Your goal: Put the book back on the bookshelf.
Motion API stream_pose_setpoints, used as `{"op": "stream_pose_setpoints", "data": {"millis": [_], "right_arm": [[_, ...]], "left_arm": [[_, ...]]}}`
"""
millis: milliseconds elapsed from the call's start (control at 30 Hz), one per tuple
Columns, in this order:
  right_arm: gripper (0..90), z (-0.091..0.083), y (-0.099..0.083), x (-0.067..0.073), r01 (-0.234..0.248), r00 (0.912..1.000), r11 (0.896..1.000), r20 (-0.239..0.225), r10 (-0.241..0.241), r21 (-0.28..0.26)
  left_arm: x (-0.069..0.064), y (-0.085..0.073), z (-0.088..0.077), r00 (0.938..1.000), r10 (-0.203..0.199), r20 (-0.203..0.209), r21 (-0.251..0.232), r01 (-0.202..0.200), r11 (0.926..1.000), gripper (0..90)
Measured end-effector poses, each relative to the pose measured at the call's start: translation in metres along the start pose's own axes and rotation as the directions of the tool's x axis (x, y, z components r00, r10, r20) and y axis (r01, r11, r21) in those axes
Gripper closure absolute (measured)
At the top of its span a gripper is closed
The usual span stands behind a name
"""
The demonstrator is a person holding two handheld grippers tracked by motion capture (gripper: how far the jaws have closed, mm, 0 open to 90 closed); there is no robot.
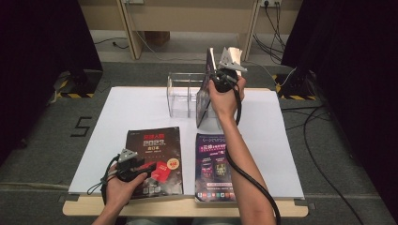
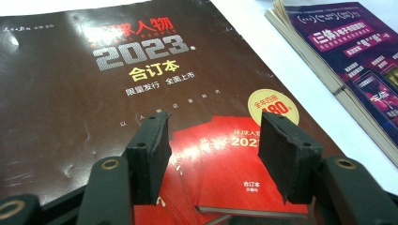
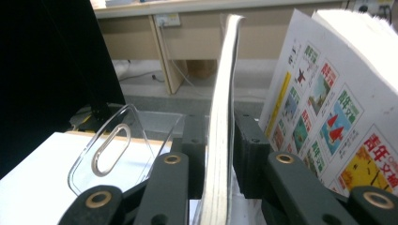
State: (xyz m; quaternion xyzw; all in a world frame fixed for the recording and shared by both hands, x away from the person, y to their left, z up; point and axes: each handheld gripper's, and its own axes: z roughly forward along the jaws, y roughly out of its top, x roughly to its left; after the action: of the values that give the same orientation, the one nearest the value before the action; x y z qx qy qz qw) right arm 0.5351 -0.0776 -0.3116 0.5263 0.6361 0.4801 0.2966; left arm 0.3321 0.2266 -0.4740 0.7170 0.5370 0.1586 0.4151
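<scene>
A thin magazine (image 1: 203,101) stands upright at the right end of a clear acrylic rack (image 1: 180,93). My right gripper (image 1: 219,70) is at its top edge. In the right gripper view the magazine (image 3: 223,84) runs edge-on between the jaws of my right gripper (image 3: 218,122); the pads stand close on both sides without visibly pressing it. My left gripper (image 1: 151,171) rests open over a dark magazine (image 1: 152,140) lying flat at the front left. In the left gripper view my left gripper (image 2: 213,150) has its pads wide apart above the red print on the dark cover (image 2: 94,93), holding nothing.
A purple magazine (image 1: 213,164) lies flat at the front, right of the dark one, also seen at the edge of the left gripper view as a purple cover (image 2: 356,61). A white-covered magazine (image 3: 328,108) stands right of the held one. The rack's clear divider (image 3: 112,150) is to the left. The white tabletop (image 1: 131,108) ends near the front edge.
</scene>
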Motion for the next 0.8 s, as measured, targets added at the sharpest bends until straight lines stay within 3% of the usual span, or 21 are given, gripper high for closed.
{"op": "stream_pose_setpoints", "data": {"millis": [200, 400, 567, 800], "right_arm": [[78.2, 0.002, 0.005, 0.001, -0.038, 0.999, 0.998, 0.025, 0.036, 0.046], [84.2, 0.008, 0.012, 0.003, -0.079, 0.9932, 0.991, 0.094, 0.068, 0.108], [84.5, 0.009, 0.01, 0.002, -0.108, 0.9913, 0.99, 0.085, 0.101, 0.086], [84.6, 0.009, 0.009, 0.004, -0.085, 0.9946, 0.996, 0.063, 0.083, 0.029]], "left_arm": [[0.001, 0.0, 0.0, 1.0, -0.001, 0.001, -0.002, 0.001, 1.0, 42.9], [0.001, 0.001, -0.001, 1.0, -0.003, -0.001, -0.006, 0.003, 1.0, 42.9], [0.002, 0.001, -0.001, 1.0, -0.003, -0.001, -0.007, 0.003, 1.0, 42.9], [0.003, 0.001, -0.001, 1.0, -0.003, -0.003, -0.008, 0.003, 1.0, 43.0]]}}
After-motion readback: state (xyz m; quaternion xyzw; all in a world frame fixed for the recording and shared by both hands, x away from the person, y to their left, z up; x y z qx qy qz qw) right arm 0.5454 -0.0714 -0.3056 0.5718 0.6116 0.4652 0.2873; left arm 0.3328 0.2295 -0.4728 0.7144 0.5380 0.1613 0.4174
